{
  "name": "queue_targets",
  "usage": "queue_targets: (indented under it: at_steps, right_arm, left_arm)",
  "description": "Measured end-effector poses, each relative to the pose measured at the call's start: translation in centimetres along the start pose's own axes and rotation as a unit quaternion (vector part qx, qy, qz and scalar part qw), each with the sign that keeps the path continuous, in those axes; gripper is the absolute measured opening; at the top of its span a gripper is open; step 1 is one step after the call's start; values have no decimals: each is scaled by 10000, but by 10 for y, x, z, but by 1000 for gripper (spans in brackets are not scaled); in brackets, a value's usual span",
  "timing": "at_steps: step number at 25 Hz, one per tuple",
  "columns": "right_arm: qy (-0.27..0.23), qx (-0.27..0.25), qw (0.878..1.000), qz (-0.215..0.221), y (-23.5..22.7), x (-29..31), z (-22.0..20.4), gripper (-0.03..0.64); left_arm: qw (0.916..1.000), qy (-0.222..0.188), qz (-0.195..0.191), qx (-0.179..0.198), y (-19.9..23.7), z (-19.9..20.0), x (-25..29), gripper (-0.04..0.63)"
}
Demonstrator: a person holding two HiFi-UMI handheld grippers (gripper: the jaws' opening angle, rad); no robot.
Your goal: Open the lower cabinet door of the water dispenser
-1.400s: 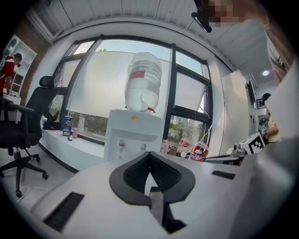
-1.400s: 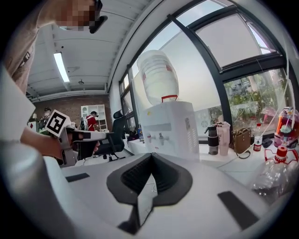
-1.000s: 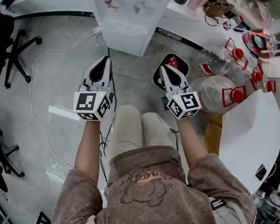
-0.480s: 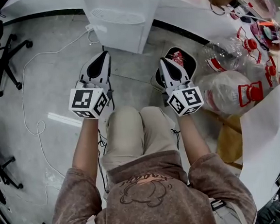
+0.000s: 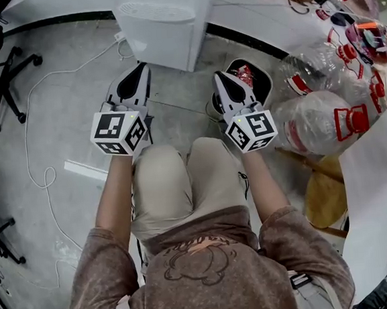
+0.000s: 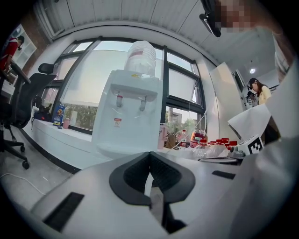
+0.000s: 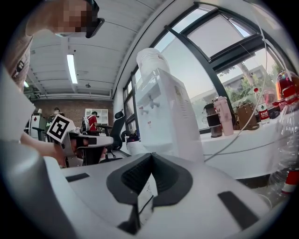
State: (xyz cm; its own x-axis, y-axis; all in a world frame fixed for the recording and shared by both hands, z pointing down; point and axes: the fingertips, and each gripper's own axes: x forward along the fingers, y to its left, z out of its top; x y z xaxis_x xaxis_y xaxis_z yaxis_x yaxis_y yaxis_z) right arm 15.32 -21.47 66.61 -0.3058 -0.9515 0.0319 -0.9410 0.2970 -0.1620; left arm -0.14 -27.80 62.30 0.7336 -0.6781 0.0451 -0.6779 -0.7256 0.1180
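Facing the water dispenser [image 5: 162, 22], left hand-held gripper [image 5: 143, 69] and right hand-held gripper [image 5: 219, 76] sit closed.

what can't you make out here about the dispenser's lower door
- Left gripper view: the lower cabinet door of the white plastic water dispenser is hidden behind the left claw's own white body.
- Right gripper view: the right claw's body covers the same door; only the dispenser's upper part shows.
- Head view: the dispenser's top is cut off by the upper edge, and its front is seen too steeply to tell any door seam or handle.
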Motion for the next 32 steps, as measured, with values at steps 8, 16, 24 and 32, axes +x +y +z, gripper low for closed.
queue_targets:
  at_steps: [8, 16, 24, 32]
  right_arm:
    - [-12, 105, 9999, 101, 1, -1, 0, 63]
    - [21, -55, 9996, 287, 7, 8, -6, 210]
    - [178, -131, 9993, 295, -18, 43, -21, 276]
    - [319, -306, 9989, 178, -52, 89, -35, 278]
  left_arm:
    - [9999, 35, 124, 27, -7, -3, -6, 12]
    - [10000, 7, 53, 67, -13, 0, -9, 12]
    - [9998, 89, -92, 136, -9, 1, -7, 12]
    - [9997, 177, -134, 110, 3, -11, 3, 14]
